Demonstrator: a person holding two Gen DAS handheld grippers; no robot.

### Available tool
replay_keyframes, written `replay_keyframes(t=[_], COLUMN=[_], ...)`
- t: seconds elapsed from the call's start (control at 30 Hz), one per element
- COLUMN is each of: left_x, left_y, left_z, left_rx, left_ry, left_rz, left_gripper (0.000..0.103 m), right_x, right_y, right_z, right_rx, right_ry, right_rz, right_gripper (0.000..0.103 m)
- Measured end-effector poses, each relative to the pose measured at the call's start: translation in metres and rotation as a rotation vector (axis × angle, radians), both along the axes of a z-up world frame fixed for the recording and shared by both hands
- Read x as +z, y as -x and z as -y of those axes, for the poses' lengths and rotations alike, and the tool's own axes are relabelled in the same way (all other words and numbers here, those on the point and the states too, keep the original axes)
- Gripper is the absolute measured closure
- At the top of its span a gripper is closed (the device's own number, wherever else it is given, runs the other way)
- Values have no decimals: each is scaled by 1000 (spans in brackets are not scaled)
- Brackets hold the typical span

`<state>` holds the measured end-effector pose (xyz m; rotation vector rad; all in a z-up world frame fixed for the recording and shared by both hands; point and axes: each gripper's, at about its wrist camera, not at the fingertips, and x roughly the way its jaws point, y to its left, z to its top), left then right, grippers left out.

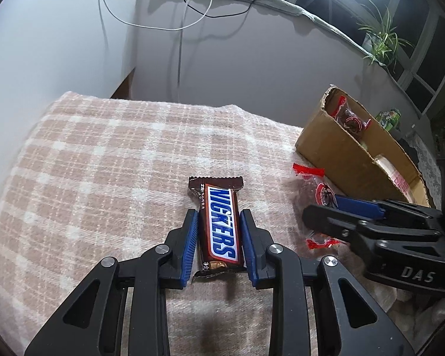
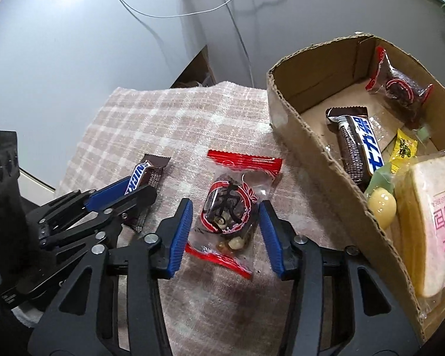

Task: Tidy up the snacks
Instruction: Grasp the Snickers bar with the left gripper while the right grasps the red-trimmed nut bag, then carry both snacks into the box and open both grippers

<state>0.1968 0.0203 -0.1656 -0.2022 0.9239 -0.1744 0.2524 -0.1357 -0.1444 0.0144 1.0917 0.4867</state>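
Observation:
A brown Snickers bar lies on the plaid cloth, and my left gripper is shut on it, its blue pads pressed against both long sides. To its right lies a clear packet with red ends holding dark snacks. My right gripper straddles this packet, open, with small gaps between pads and wrapper. The left wrist view shows the right gripper over that packet. In the right wrist view the left gripper holds the Snickers bar. An open cardboard box stands to the right.
The box holds another red packet, a chocolate bar, a yellow candy, a pale round sweet and a wrapped slice of cake. The plaid cloth ends at a wall with hanging cables. A plant stands far right.

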Motion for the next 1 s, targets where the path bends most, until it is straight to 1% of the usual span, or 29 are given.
replay_keyframes(t=[0.07, 0.13, 0.23, 0.57, 1.0], left_x=[0, 0, 0, 10, 44], left_y=[1, 1, 3, 17, 53], left_z=[0, 1, 1, 3, 11], left_rx=[0, 1, 6, 25, 11], left_ry=[-2, -6, -5, -15, 7], left_rz=[1, 2, 4, 46, 145], left_gripper=[76, 76, 76, 76, 76], right_x=[-1, -3, -2, 9, 32], right_y=[-1, 0, 2, 26, 72], right_z=[-2, -2, -1, 12, 47], right_rx=[6, 9, 16, 22, 24], right_ry=[8, 13, 8, -25, -77], right_rz=[-3, -6, -7, 20, 76], right_gripper=[58, 65, 66, 67, 67])
